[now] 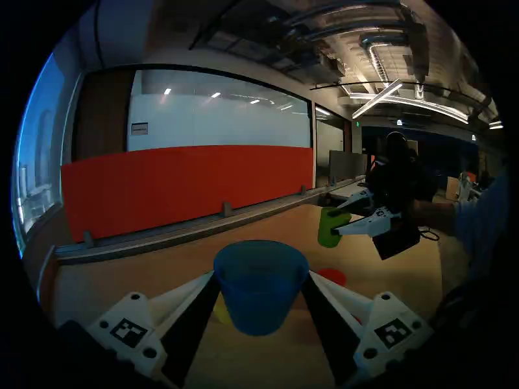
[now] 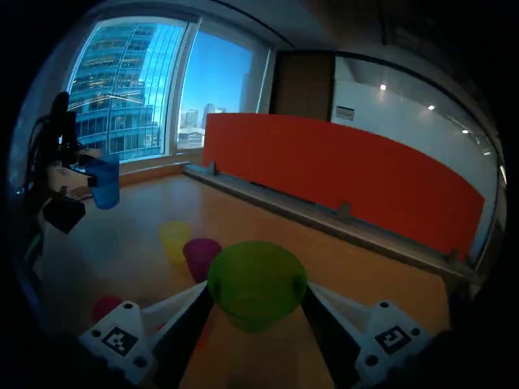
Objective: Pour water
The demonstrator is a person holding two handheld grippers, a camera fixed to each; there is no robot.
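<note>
Clamped upright on a translucent blue cup (image 1: 261, 295) with the left gripper (image 1: 261, 280), and likewise on a translucent green cup (image 2: 256, 288) with the right gripper (image 2: 257, 280), both apparently lifted off the wooden worktop (image 2: 363, 272) and well apart. Looking along the left gripper's fingers, found ahead and to the right, toward the worktop's far edge — so probably closing that gap rim to rim before any tipping. Cannot tell of any water inside.

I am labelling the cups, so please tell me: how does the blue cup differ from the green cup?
Colour: the blue cup is blue, the green cup green. Holder: the left gripper grips the blue cup, the right gripper the green cup. Both are see-through, tapered, upright and held above the table.
</note>
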